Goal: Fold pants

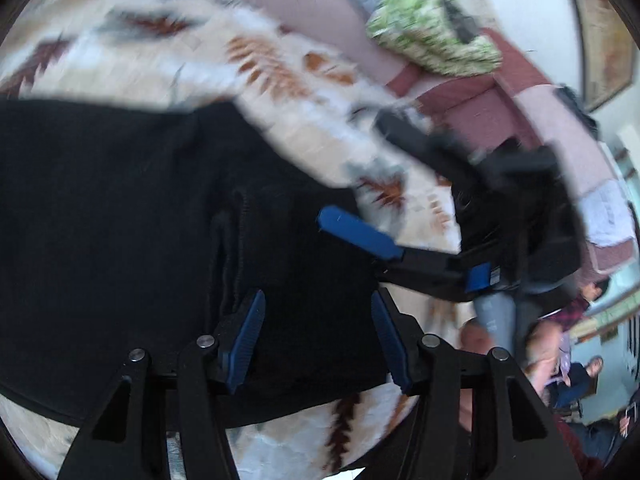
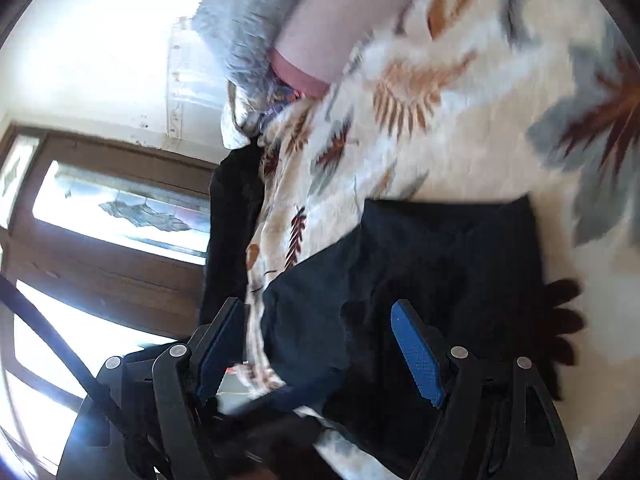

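Black fabric, item one: your pants point(image 1: 140, 220) lie flat on the leaf-print blanket point(image 1: 280, 72), partly folded. Left gripper point(image 1: 318, 340) hovers over them, jaws apart, empty. Right gripper point(image 2: 320, 356) at 3 o'clock in the left view, jaws also apart, over the pants' edge. Risk: pinching blanket along with cloth would drag the fold crooked. Beyond: green patterned bundle point(image 1: 432, 36) at 1 o'clock. Readable writing: none.

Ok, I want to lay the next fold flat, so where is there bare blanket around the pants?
In the left wrist view, bare leaf-print blanket lies beyond the black pants, bordered far off by the pink pillow and green cloth. In the right wrist view, the open patch lies beyond and right of the pants. The near right edge is crowded: the right gripper hovers there.
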The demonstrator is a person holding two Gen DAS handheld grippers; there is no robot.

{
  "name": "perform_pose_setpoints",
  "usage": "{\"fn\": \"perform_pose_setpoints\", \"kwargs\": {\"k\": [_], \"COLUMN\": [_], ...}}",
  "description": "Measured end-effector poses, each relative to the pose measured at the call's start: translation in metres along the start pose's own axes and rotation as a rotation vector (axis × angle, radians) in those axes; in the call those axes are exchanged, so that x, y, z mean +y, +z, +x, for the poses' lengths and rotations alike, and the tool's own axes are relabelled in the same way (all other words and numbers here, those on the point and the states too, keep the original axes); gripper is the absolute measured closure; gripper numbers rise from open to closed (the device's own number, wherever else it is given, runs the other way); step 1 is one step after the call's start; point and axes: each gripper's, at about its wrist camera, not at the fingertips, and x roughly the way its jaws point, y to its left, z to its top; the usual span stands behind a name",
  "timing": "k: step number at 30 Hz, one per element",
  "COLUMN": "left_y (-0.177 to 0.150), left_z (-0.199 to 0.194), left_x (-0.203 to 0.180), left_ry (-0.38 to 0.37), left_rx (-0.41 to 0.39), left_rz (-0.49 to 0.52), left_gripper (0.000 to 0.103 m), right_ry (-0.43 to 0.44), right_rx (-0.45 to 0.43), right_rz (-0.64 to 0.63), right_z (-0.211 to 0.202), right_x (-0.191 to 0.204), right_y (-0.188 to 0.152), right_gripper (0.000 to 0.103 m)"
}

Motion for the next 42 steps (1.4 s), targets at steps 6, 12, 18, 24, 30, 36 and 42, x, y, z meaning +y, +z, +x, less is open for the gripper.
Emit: {"fn": "perform_pose_setpoints", "kwargs": {"k": [6,12,18,24,30,36,42], "left_y": [-0.001,-0.008,-0.008,-0.021,-0.040,-0.056,-0.068], "left_z": [0.003,0.001,-0.021,-0.070,-0.091,-0.075,-0.057], "left_x": [0.015,0.010,0.009,0.020,0.011,-0.017,-0.039], "left_ry": [-0.045,-0.035,-0.026,0.016,0.076,0.140,0.170], "left_rx": [-0.005,-0.028,-0.055,-0.168,-0.209,-0.158,-0.102], "left_rz": [-0.044,0.006,-0.012,-0.087,-0.049,0.046,0.125], "left_gripper": [0.056,0.056,0.050,0.033,0.031,0.030,0.030], "right_ry": [0.077,-0.148,-0.160,-0.198,-0.264,-0.478,-0.542], "right_rx": [0.162,0.029,-0.089,-0.064,-0.261,-0.348,-0.401], "right_rz": [0.159,0.115,-0.006,0.068,0.088,-0.087,-0.175], "right_z": [0.059,0.055,-0.005,-0.048,-0.091,-0.109,-0.119], "right_x": [-0.036,-0.031,0.004,-0.035,-0.056,-0.041,-0.044], "right_y": [0.015,0.046,0.018,-0.046,-0.091,-0.119,-0.146], "right_gripper": [0.021,0.027,0.023,0.021,0.024,0.024,0.024]}}
